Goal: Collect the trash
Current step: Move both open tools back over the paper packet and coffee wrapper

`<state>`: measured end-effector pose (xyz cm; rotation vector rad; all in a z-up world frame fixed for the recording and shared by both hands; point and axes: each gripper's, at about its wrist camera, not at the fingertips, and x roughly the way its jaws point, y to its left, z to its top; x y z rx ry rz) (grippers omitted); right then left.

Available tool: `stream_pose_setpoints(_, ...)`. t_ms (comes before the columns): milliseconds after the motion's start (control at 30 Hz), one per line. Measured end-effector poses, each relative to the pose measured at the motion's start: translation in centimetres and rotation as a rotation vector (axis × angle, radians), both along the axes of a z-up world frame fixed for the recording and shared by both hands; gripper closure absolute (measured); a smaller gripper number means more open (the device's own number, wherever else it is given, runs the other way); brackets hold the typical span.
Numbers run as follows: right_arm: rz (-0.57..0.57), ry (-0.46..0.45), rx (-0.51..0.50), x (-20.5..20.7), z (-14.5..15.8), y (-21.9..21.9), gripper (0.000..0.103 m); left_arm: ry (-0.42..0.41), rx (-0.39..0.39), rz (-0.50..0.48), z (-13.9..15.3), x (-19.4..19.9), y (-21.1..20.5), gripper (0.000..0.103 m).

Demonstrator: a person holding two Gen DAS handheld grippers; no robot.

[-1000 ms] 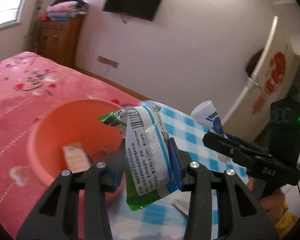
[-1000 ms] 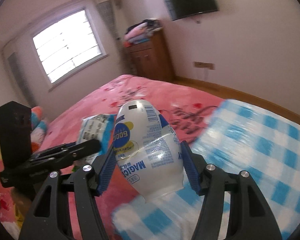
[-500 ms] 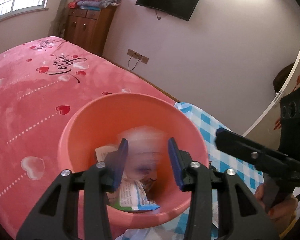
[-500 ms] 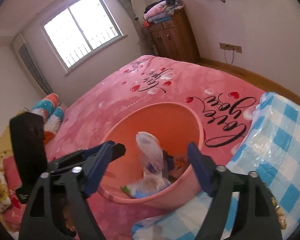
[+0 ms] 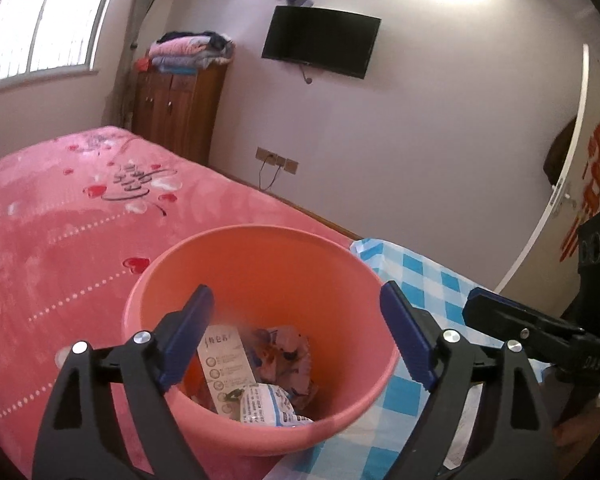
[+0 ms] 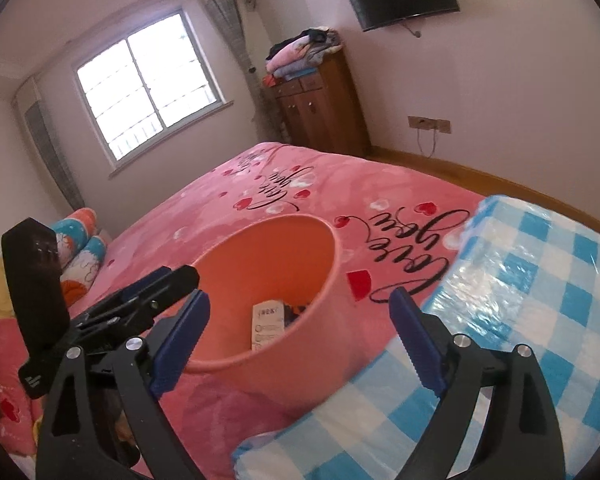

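Bucket (image 5: 260,264) salmon-orange, plain. Bedspread (image 5: 60,216) pink w/ red + white hearts, black script, white dotted lines. Cloth (image 6: 540,280) blue/white check, glossy. Gripper pads (image 5: 188,332) blue, arms black. Wrapper (image 5: 228,364) white w/ dark print; packet (image 5: 268,404) white/blue, bit of green. Cabinet (image 5: 180,112) reddish-brown wood. TV (image 5: 320,40) black. Walls (image 5: 420,140) pale lilac-white. Pillows (image 6: 80,240) multicolour orange/teal/white.

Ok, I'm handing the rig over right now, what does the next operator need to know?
Left gripper: jaws opening, nothing between them, above the orange bucket.
Right gripper: jaws opening, empty, beside the bucket.
Bucket stands on the pink bed cover, against the blue checked cloth.
Done: wrappers and a white packet lie in the bucket.
Left: no loose trash shows in either view; look around for more.
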<state>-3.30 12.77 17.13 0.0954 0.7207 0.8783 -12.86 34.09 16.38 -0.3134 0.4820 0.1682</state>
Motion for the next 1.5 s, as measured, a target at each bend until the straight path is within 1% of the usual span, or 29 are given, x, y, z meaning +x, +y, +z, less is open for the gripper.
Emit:
stream_pose_setpoints(100, -0.046, -0.005, 0.012, -0.4, -0.5, -1.9, 0.010, -0.001, 0.013, -0.003, 0.1, -0.3, -0.9, 0.017)
stream_pose_setpoints(167, -0.080, -0.013, 0.016, -0.7, -0.8, -3.2, 0.006, 0.010, 0.012, -0.012, 0.0, -0.3, -1.3, 0.017)
stream_pose_setpoints(267, -0.125, -0.011, 0.041, -0.9, -1.2, -5.4, 0.005, 0.024, 0.003, -0.047, 0.0, -0.3, -2.4, 0.017)
stream_pose_setpoints(400, -0.190, -0.014, 0.061, -1.5, -1.4, -8.4, 0.005, 0.007, 0.030, -0.076, 0.2, -0.9, -4.3, 0.017)
stream_pose_setpoints(500, -0.225, -0.018, 0.065, -2.0, -1.5, -10.2, 0.005, -0.009, 0.035, -0.097, 0.4, -1.4, -5.6, 0.017)
stream_pose_setpoints(633, -0.277, -0.030, 0.062, -3.0, -1.7, -12.6, 0.005, -0.032, 0.070, -0.123, 0.6, -1.9, -7.5, 0.017)
stream_pose_setpoints(767, -0.320, -0.056, 0.051, -4.1, -1.8, -14.7, 0.005, -0.032, 0.069, -0.162, 0.4, -1.9, -9.3, 0.017)
stream_pose_setpoints(867, -0.352, -0.050, 0.037, -4.9, -2.0, -16.3, 0.005, -0.032, 0.081, -0.185, 0.1, -2.1, -10.9, 0.017)
stream_pose_setpoints(1033, -0.406, -0.045, 0.028, -6.0, -2.8, -18.6, 0.005, -0.013, 0.084, -0.234, -0.5, -2.0, -13.1, 0.017)
stream_pose_setpoints(1233, -0.457, -0.029, 0.029, -7.0, -4.0, -21.1, 0.005, 0.026, 0.113, -0.274, -2.0, -1.9, -15.6, 0.017)
stream_pose_setpoints(1333, -0.484, -0.036, 0.024, -7.4, -4.4, -21.9, 0.005, 0.042, 0.131, -0.292, -2.3, -1.8, -16.5, 0.017)
stream_pose_setpoints(1500, -0.518, -0.034, -0.010, -7.8, -5.2, -23.0, 0.005, 0.049, 0.123, -0.340, -3.0, -1.7, -17.6, 0.017)
